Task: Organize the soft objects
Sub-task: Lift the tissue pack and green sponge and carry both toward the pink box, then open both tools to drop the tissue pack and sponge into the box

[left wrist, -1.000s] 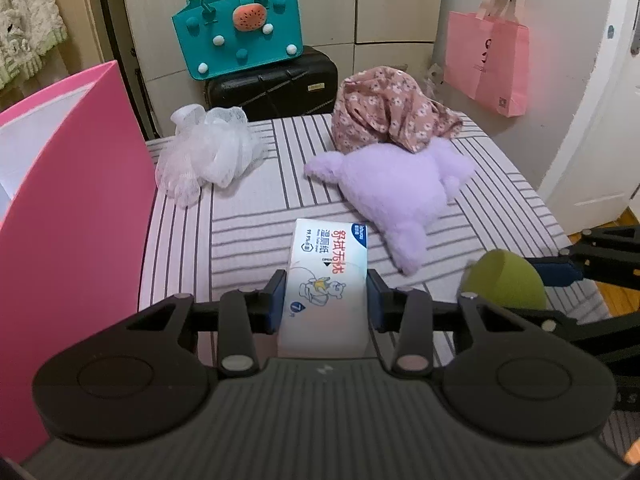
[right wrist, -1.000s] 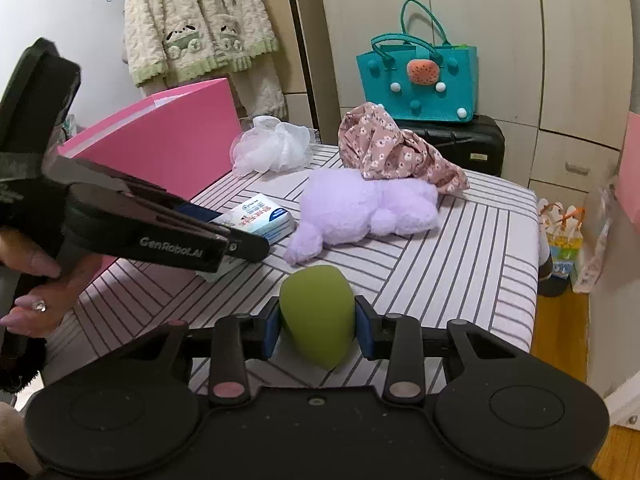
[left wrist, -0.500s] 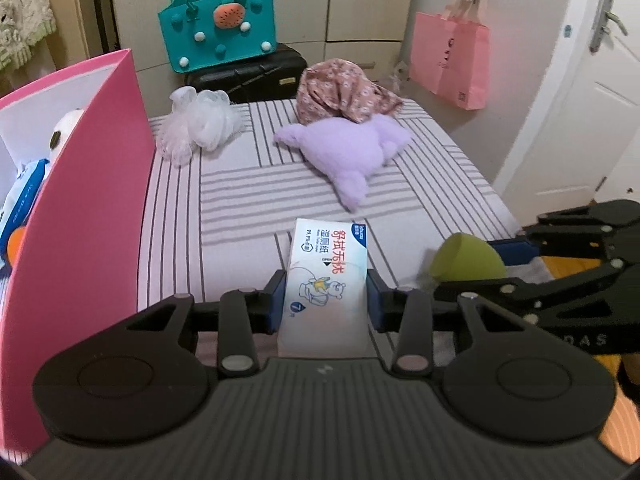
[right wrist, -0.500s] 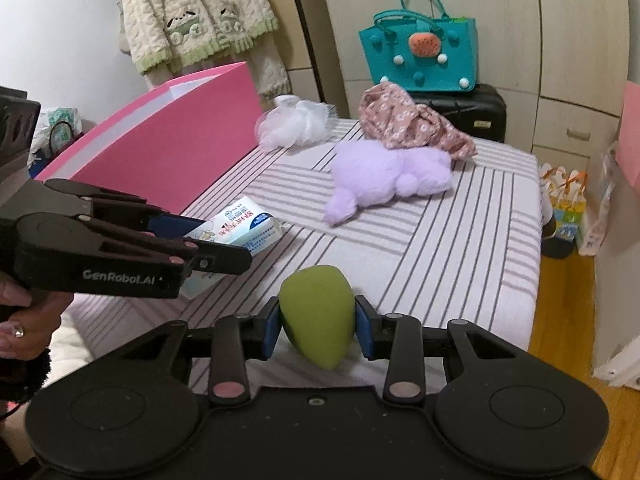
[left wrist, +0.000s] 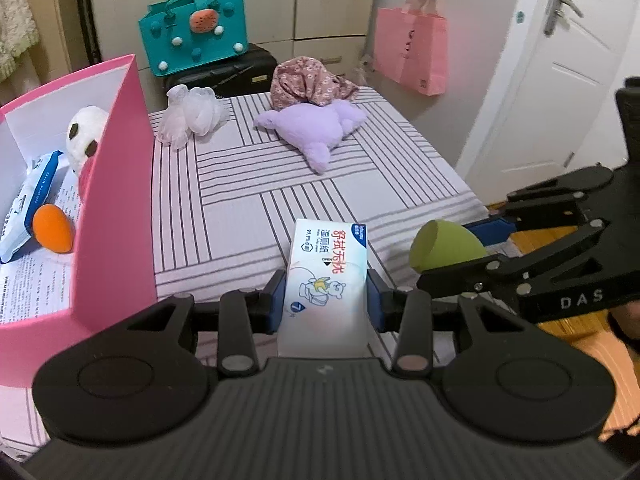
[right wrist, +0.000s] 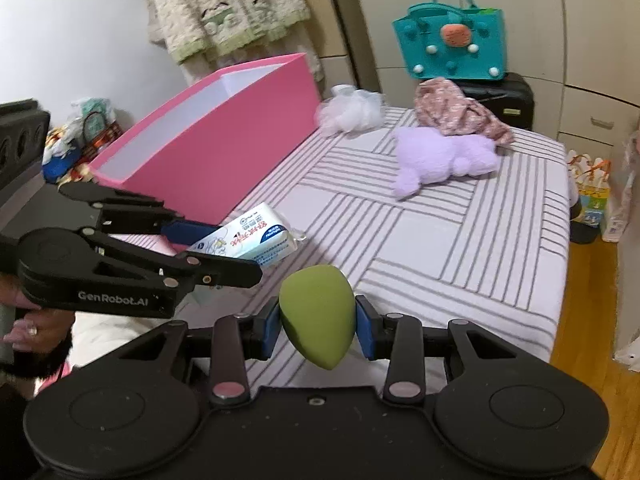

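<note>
Pink cardboard forms the open box (left wrist: 116,184) along the left edge of the striped bed (left wrist: 248,184); inside it lie a white plush (left wrist: 82,136), a wipes packet (left wrist: 28,204) and an orange sponge (left wrist: 52,230). The left gripper (left wrist: 326,300) pinches a pack of wet tissues (left wrist: 326,276) above the bed's near edge, beside the box's near corner. The right gripper (right wrist: 316,324) pinches a green sponge (right wrist: 316,316) just beside it. Toward the far edge rest a lilac plush (left wrist: 312,128), a floral cloth (left wrist: 308,84) touching it, and a white mesh puff (left wrist: 188,118) near the box's far corner.
</note>
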`<act>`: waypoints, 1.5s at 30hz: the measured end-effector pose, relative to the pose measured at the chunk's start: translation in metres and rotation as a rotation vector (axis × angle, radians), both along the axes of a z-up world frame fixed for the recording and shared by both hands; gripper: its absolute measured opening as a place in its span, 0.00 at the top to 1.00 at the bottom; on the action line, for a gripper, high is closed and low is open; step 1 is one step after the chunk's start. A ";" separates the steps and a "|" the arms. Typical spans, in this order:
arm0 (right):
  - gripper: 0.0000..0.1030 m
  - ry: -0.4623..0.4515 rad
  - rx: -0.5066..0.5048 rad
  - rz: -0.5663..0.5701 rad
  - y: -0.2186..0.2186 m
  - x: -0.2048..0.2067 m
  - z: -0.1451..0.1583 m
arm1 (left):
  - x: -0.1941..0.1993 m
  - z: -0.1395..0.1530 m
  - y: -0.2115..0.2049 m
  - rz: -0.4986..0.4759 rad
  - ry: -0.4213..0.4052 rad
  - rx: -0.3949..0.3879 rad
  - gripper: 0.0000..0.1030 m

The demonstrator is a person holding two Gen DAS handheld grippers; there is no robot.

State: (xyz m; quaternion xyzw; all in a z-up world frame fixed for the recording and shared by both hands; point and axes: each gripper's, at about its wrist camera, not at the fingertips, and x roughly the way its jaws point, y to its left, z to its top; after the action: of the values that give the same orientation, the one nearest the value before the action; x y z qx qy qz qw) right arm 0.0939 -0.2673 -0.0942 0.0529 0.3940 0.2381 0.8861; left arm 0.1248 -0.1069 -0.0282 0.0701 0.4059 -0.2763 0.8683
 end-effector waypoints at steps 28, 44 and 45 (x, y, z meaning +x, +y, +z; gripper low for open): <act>0.57 -0.089 0.077 0.242 0.077 0.014 0.077 | -0.022 0.096 0.122 0.006 -0.120 -0.078 0.62; 0.57 -0.252 -0.009 0.308 0.160 0.105 0.090 | 0.062 0.062 0.178 0.181 -0.100 0.070 0.62; 0.57 -0.252 -0.015 0.312 0.164 0.110 0.088 | 0.068 0.058 0.180 0.188 -0.090 0.087 0.62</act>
State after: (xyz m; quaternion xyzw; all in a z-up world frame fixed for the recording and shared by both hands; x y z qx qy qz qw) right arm 0.2042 -0.1033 -0.0065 -0.0456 0.2854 0.3741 0.8812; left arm 0.1927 0.0729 0.0296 0.0817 0.3828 -0.1721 0.9040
